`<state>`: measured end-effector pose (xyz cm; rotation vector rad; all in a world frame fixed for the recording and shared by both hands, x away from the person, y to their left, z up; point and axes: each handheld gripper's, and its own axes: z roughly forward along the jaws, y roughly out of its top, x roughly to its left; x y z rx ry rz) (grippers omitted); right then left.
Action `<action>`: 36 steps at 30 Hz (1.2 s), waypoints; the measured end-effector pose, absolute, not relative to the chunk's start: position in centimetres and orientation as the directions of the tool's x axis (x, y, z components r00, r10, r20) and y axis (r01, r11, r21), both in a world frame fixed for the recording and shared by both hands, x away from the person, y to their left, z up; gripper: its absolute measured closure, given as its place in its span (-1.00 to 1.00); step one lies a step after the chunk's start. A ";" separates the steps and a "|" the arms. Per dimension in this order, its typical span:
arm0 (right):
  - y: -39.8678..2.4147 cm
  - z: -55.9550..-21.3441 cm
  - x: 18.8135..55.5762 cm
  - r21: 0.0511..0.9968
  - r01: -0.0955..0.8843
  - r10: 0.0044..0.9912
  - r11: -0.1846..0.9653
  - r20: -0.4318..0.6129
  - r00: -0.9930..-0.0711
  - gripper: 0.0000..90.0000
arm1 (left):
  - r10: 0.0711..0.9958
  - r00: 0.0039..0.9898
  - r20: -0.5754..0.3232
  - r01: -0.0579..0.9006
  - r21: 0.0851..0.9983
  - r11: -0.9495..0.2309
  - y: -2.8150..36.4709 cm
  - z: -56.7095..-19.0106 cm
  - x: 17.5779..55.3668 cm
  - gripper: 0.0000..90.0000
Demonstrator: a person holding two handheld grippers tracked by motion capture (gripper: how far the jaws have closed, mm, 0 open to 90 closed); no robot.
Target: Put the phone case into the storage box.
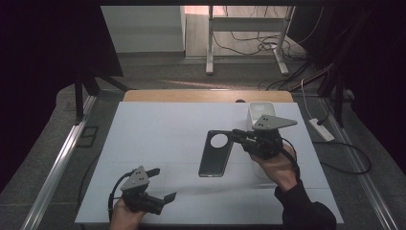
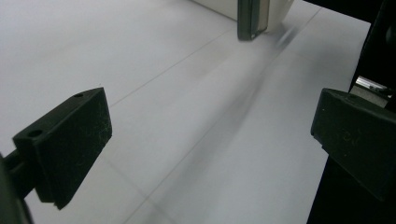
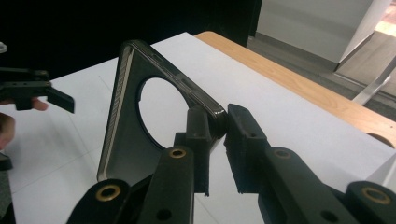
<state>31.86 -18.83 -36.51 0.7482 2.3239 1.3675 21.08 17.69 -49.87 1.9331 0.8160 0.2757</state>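
Your right gripper [image 3: 215, 133] sits low in the right gripper view, jaws pinched on one corner of the dark phone case [image 3: 135, 116], so the case hangs tilted with its round camera cutout facing you. From above, that case [image 1: 216, 153] sits centre-right on the white table [image 1: 158, 129], just left of your right hand [image 1: 280, 167]. Lower left, your left gripper [image 1: 160, 184] stands wide and holds nothing, apparently clear of the case. Behind your grip stands a white box [image 1: 261, 111].

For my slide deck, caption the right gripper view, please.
Right claw pinches the corner of a dark phone case, holding it above the white table.
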 end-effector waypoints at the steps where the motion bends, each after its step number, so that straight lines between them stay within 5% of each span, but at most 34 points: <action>1: -18.8 -36.4 31.9 0.879 0.266 0.598 0.395 -0.027 -0.801 0.76 | 0.656 0.740 -0.148 0.429 0.855 -0.292 18.1 -50.0 20.9 -1.00; 15: -19.6 -34.7 33.7 0.884 0.238 0.624 0.402 -0.075 -0.778 0.76 | 0.753 0.642 -0.147 0.467 0.854 -0.231 22.4 -50.9 18.0 -1.00; 36: -22.2 -32.9 37.0 0.892 0.221 0.676 0.394 -0.118 -0.728 0.76 | 0.759 0.640 -0.119 0.471 0.841 -0.265 23.7 -51.7 16.4 -1.00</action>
